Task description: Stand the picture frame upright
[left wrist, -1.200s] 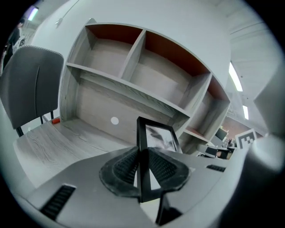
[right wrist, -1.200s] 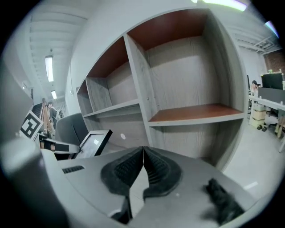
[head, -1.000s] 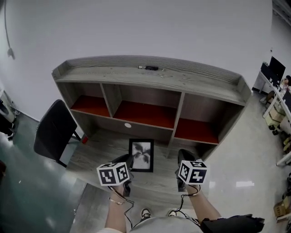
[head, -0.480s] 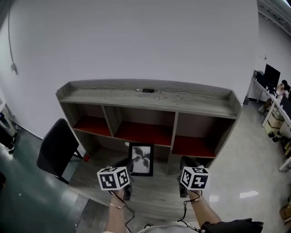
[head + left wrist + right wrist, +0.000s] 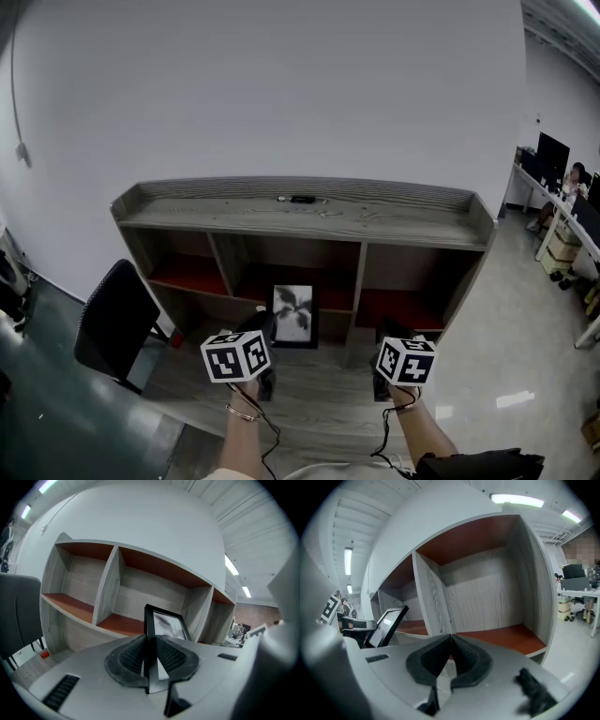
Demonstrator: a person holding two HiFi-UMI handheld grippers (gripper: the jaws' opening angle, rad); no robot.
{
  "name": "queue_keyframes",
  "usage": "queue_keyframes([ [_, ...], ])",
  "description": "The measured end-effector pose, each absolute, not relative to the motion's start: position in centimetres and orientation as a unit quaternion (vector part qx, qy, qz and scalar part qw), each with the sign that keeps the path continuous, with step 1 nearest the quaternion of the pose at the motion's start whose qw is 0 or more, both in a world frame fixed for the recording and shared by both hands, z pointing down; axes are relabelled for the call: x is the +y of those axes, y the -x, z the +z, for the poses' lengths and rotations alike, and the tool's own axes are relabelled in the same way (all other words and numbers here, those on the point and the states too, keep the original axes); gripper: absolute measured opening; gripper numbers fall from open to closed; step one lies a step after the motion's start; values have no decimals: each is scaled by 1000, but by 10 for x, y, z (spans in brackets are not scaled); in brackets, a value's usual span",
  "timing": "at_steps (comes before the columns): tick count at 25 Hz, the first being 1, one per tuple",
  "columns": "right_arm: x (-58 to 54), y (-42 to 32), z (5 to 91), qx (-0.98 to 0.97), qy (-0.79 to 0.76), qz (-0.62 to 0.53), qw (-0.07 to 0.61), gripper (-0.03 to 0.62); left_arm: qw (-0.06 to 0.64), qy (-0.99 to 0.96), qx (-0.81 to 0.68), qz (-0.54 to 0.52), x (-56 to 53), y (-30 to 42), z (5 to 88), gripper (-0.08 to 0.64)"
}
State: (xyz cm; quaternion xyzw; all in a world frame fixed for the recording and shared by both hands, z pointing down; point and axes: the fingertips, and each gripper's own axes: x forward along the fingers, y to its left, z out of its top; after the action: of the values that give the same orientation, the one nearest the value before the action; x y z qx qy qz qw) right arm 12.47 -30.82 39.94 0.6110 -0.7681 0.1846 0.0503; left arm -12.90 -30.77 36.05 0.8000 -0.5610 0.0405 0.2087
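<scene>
The black picture frame [image 5: 293, 316] holds a grey leaf print and stands nearly upright, facing me, in front of the shelf unit's middle compartment. My left gripper [image 5: 265, 330] is shut on the frame's left edge. In the left gripper view, the frame [image 5: 167, 623] rises out of the closed left gripper [image 5: 150, 645]. I cannot tell whether its lower edge touches the desk. My right gripper [image 5: 391, 334] hovers to the right, shut and empty, before the right compartment. In the right gripper view, the right gripper [image 5: 451, 640] has its pads together, with the frame [image 5: 387, 625] at the left.
A grey wooden shelf unit [image 5: 309, 214] with three red-floored compartments stands on the desk [image 5: 319, 403]. A small dark object [image 5: 301, 199] lies on its top. A black chair [image 5: 117, 315] stands at the left. Office desks [image 5: 562, 202] are at the far right.
The frame has gone from lying flat on the desk to nearly upright, raised by my left gripper. Both grippers have moved slightly towards the shelves.
</scene>
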Motion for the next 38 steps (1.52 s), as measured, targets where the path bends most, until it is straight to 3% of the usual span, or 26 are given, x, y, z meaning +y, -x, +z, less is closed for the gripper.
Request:
queue_keyframes([
  [20,-325,-145,389,-746,-641,176,43,32,142,-811,-567,17,-384,123,316,75],
  [38,-342,-157,392,-730,-658,179,50,32,131,-811,-570,7,-428,118,317,75],
])
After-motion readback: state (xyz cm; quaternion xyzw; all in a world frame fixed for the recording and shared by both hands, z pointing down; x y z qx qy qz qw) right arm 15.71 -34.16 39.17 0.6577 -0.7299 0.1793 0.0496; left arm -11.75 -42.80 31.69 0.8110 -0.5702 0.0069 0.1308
